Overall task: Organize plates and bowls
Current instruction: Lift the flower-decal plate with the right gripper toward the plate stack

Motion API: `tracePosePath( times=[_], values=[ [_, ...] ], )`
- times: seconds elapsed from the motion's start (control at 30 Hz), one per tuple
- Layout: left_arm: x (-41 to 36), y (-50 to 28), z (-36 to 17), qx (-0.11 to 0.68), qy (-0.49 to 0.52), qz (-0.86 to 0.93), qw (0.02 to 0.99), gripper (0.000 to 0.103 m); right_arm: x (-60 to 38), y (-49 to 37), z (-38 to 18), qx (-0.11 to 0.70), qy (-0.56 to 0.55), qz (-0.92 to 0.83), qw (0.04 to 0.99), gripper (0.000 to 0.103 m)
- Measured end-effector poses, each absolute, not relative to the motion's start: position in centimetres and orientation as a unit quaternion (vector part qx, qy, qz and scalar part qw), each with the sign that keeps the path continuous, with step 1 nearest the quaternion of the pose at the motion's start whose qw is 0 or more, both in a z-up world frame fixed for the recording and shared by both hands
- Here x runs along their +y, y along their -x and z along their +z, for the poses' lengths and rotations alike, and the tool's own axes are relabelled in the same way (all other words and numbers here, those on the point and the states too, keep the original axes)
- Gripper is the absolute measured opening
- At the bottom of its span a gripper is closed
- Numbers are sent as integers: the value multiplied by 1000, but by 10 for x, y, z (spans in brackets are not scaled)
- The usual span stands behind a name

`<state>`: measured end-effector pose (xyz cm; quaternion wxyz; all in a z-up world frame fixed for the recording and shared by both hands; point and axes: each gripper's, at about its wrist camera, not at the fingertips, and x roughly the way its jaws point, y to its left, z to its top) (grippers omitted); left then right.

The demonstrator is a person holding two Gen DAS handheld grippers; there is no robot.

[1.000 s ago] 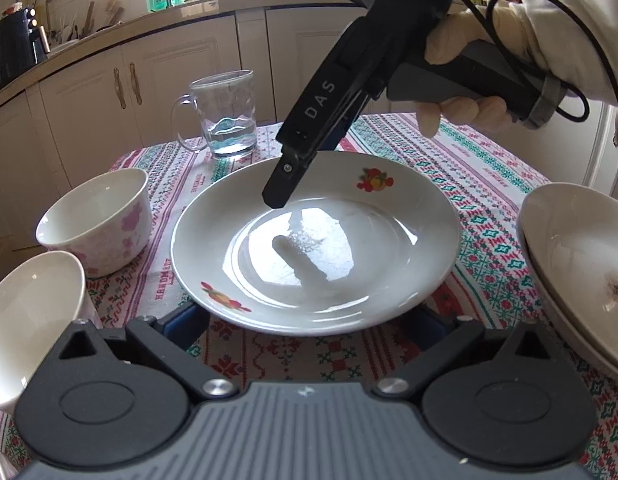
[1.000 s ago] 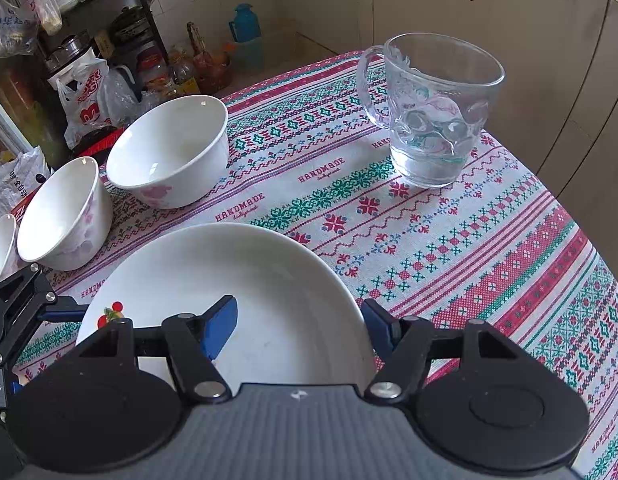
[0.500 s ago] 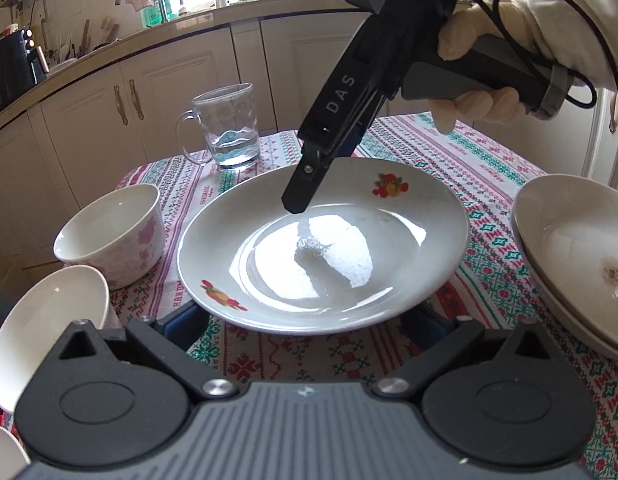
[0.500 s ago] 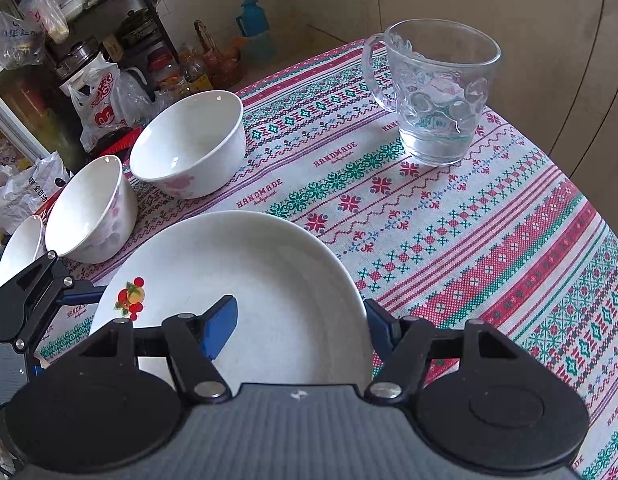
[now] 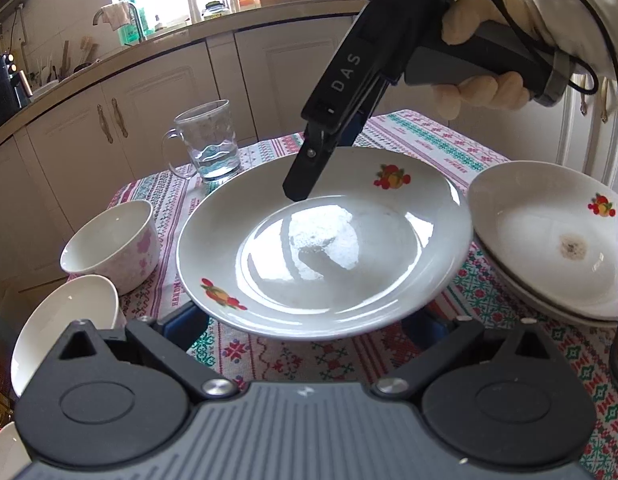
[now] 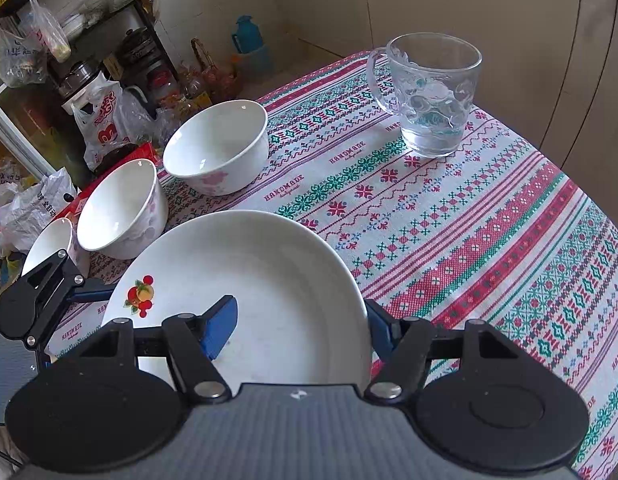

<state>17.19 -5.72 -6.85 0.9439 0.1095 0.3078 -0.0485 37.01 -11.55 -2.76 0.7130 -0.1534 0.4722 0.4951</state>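
Note:
A white plate with fruit decals (image 5: pixel 325 248) is held tilted above the tablecloth. My right gripper (image 6: pixel 301 320) is shut on its far rim, one blue finger (image 6: pixel 221 326) inside the plate and one under the rim; it also shows from the left wrist view (image 5: pixel 305 184). My left gripper (image 5: pixel 309 326) is open, its blue fingers under the plate's near edge, not clamping it. A stack of white plates (image 5: pixel 549 240) sits at the right. Three white bowls stand at the left: one with pink flowers (image 6: pixel 219 148), a second (image 6: pixel 121 208), a third (image 6: pixel 49 244).
A glass mug with a little water (image 6: pixel 433 96) stands at the table's far side. The patterned tablecloth (image 6: pixel 489 240) covers the round table. Kitchen cabinets (image 5: pixel 149 120) lie beyond it; bags and a cluttered shelf (image 6: pixel 89 92) stand off the bowl side.
The plate has risen off the cloth and moved right toward the plate stack, carried by my right gripper. My left gripper has followed underneath its near edge.

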Motion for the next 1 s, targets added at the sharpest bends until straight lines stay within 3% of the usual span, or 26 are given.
tracePosePath(
  times=[1.0],
  values=[
    [-132,-134,-50,294,-157,-185,924,101,-252,-284,2,460,92,403,786,73]
  ],
)
